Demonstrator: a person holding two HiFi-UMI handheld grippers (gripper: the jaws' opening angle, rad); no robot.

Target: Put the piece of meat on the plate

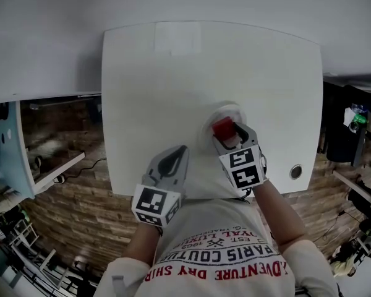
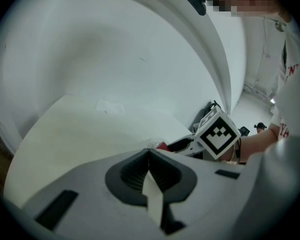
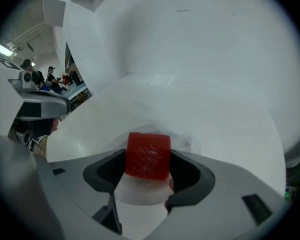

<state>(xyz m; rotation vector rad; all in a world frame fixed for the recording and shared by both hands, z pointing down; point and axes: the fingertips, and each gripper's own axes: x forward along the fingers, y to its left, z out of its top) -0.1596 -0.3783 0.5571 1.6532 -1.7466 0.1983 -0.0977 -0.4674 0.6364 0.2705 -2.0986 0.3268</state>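
1. Head view:
   - Both forearms reach forward from the person's shirt [image 1: 222, 252] over the near edge of the white table [image 1: 173, 91].
   - The left gripper [image 1: 175, 156] lies low over the near edge, angled up and to the right, with its jaws pressed together and nothing showing between them.
   - The right gripper [image 1: 227, 133] reaches a little further in, pointing at the white plate [image 1: 235, 110] on the near right part of the table.
   - Its jaws are clamped on the piece of meat [image 1: 222, 127], a red cube over the plate's near side.
   - A round hole [image 1: 295, 171] sits near the table's right near corner.
   - Beyond the plate, bare tabletop runs to the far edge by the wall.

2. Left gripper view:
   - The left gripper [image 2: 149, 156] has its dark pads meeting at the tip, clenched on nothing.
   - Open tabletop [image 2: 65, 134] spreads ahead and to the left.
   - To the right stand the right gripper's marker cube [image 2: 217, 132] and a sliver of the meat [image 2: 162, 146].

3. Right gripper view:
   - The right gripper [image 3: 147, 160] squeezes the meat [image 3: 147, 154] from both sides.
   - The plate [image 3: 140, 194] lies directly below and around it; whether the cube touches the plate cannot be told.
   - Clear table [image 3: 215, 119] stretches ahead to the wall, with the left edge dropping off toward the room.
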